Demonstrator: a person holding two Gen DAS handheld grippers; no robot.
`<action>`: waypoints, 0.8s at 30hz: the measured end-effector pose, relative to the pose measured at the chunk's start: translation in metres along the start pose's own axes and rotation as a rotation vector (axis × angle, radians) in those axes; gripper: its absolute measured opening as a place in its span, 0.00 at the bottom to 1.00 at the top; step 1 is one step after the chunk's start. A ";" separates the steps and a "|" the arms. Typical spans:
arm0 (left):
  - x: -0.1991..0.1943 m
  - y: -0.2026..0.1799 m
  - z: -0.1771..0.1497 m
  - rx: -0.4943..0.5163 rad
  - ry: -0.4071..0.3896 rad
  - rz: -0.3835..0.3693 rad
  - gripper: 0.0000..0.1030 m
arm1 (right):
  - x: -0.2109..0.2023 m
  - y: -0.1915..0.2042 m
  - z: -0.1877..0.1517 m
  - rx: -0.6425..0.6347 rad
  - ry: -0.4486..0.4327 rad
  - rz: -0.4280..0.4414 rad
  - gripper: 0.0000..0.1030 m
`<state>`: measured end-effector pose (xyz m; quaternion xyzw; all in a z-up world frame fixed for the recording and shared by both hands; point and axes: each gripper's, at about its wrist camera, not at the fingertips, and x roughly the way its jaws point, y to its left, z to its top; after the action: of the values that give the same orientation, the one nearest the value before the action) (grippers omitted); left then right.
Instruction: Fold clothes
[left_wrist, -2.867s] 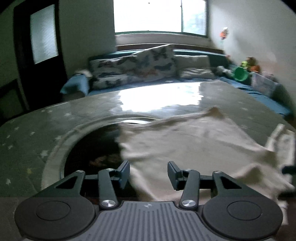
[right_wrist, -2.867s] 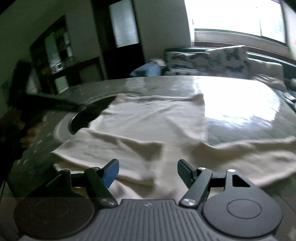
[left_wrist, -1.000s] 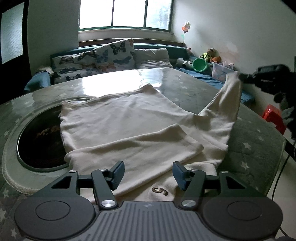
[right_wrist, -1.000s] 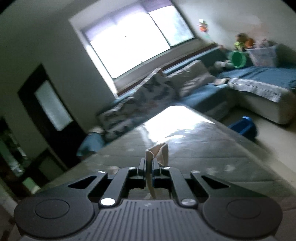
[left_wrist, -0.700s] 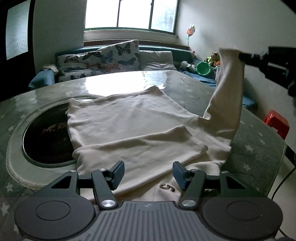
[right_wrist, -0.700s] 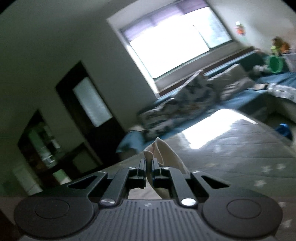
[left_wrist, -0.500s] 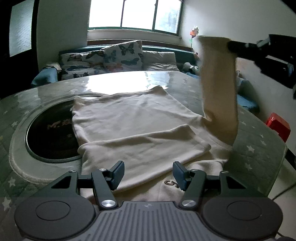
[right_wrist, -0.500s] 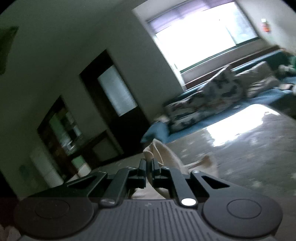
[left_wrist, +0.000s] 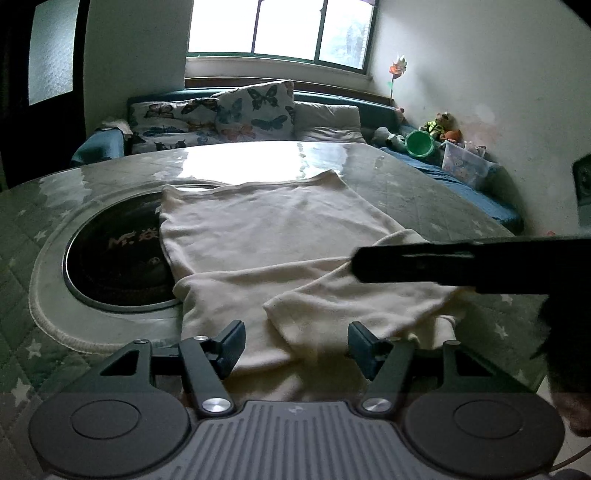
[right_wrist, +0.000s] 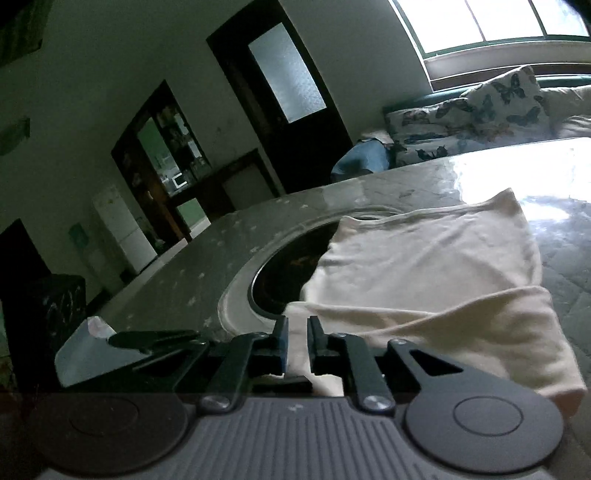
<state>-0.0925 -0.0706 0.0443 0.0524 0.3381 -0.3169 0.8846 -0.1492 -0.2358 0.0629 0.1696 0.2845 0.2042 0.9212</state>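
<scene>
Left wrist: cream garment (left_wrist: 266, 236) flat on grey star-quilted surface (left_wrist: 436, 199), partly over dark round inset (left_wrist: 118, 258) | left tool (left_wrist: 295, 341) wide, empty | right tool (right_wrist: 295, 345) narrow, opening, sleeve cloth between its jaws | sofa (left_wrist: 240, 118) under window (left_wrist: 280, 27), door (right_wrist: 284, 85) left

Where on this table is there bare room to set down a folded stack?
Free: the table strip right of the garment, and the far glossy stretch toward the sofa. Crowded: the near middle, where garment, round inset and both hand-held grippers meet.
</scene>
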 end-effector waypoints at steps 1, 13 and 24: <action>-0.001 0.001 0.001 -0.002 -0.003 -0.001 0.63 | -0.005 -0.003 0.001 0.000 -0.001 -0.009 0.13; 0.015 0.003 0.014 -0.014 -0.002 -0.010 0.60 | -0.044 -0.095 0.017 0.102 -0.057 -0.332 0.22; 0.042 0.004 0.021 0.050 0.043 0.000 0.53 | -0.016 -0.107 0.010 0.079 -0.020 -0.364 0.28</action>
<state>-0.0545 -0.0963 0.0333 0.0814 0.3489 -0.3241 0.8755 -0.1257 -0.3369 0.0318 0.1535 0.3090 0.0211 0.9384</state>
